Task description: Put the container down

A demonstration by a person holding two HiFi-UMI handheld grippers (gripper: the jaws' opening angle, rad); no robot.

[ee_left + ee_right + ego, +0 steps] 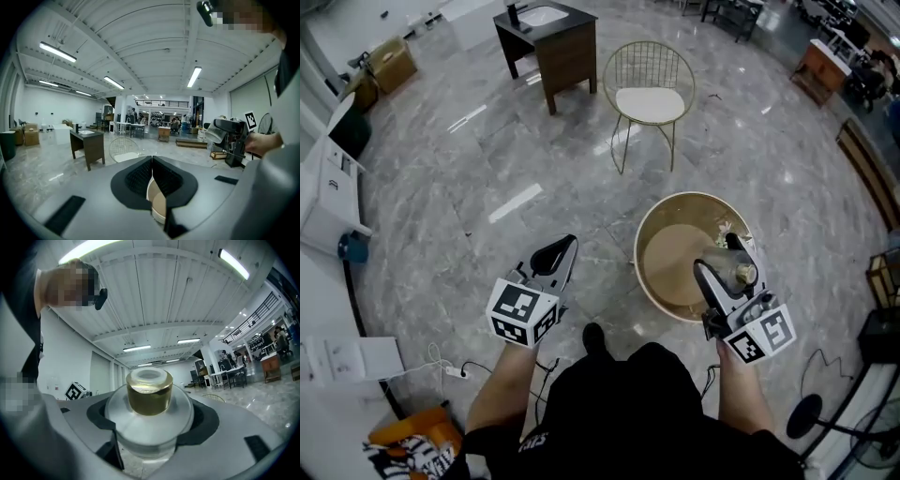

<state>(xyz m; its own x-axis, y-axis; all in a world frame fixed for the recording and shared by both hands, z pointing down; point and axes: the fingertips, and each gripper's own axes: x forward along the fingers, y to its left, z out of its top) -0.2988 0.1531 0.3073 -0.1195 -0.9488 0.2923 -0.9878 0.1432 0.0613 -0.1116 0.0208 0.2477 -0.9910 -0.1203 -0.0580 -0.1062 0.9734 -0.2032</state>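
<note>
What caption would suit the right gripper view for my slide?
Right gripper, fingers shut on a clear container with an amber cap, held aloft indoors.

- Lower body of container hidden between right gripper jaws.
- Round tan basin: rim at 5 o'clock covered by right gripper.
- Orange bag, 7 o'clock, head view: cut by bottom edge.
- Distant figures: too small to tell.

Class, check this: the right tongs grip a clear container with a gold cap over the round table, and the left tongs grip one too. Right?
No. The left tongs grip nothing: the left gripper view shows their jaws shut together, empty. The right tongs do grip the container over the round table.
</note>
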